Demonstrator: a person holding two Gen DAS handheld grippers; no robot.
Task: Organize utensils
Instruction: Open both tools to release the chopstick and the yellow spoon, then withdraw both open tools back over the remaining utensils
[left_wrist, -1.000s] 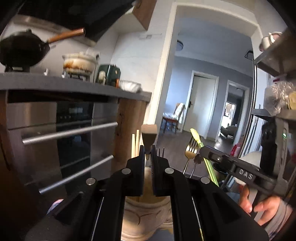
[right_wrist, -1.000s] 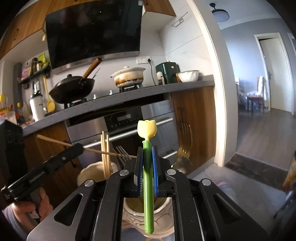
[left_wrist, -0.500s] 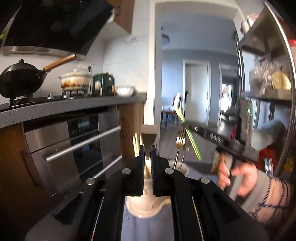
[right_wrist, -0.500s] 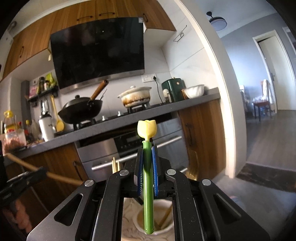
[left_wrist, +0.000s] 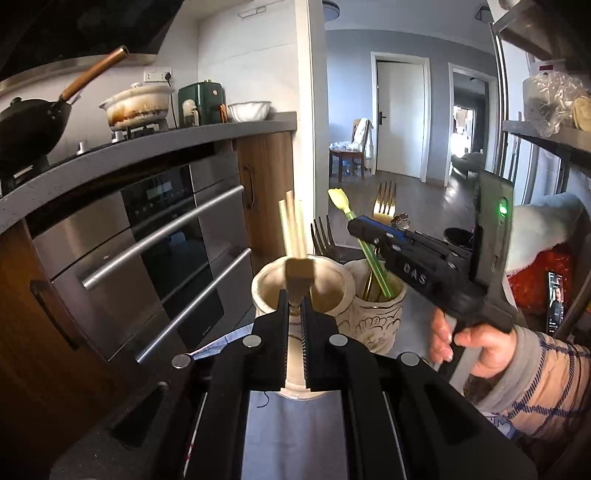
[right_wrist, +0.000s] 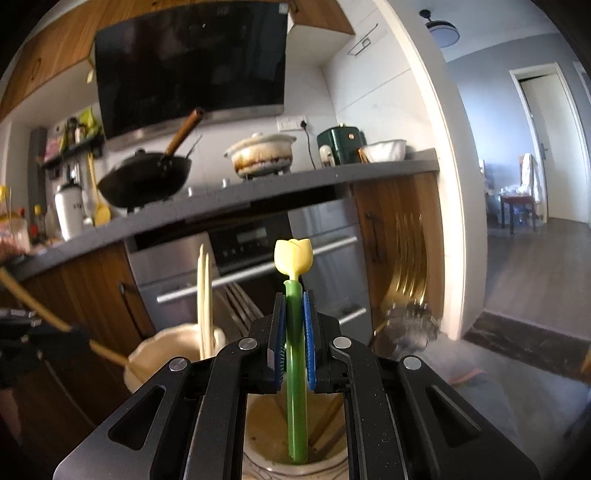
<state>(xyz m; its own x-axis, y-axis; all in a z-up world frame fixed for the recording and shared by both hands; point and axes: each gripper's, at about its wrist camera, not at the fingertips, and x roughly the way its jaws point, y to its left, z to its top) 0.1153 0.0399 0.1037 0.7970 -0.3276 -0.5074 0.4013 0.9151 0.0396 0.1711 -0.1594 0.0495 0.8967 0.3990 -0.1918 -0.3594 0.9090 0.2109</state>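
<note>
- A green stick with a yellow tulip tip (right_wrist: 293, 254) is standing upright, its lower end sitting inside a cream holder (left_wrist: 376, 317).
- A wooden utensil (left_wrist: 299, 271) is tilting over a second cream holder (left_wrist: 266, 291) at its 9 o'clock.
- Pale chopsticks (left_wrist: 291, 225) are standing in that holder.
- A gold fork (left_wrist: 384, 203) and dark fork (left_wrist: 321, 236) are pointing tines-up at 12 o'clock.
</note>
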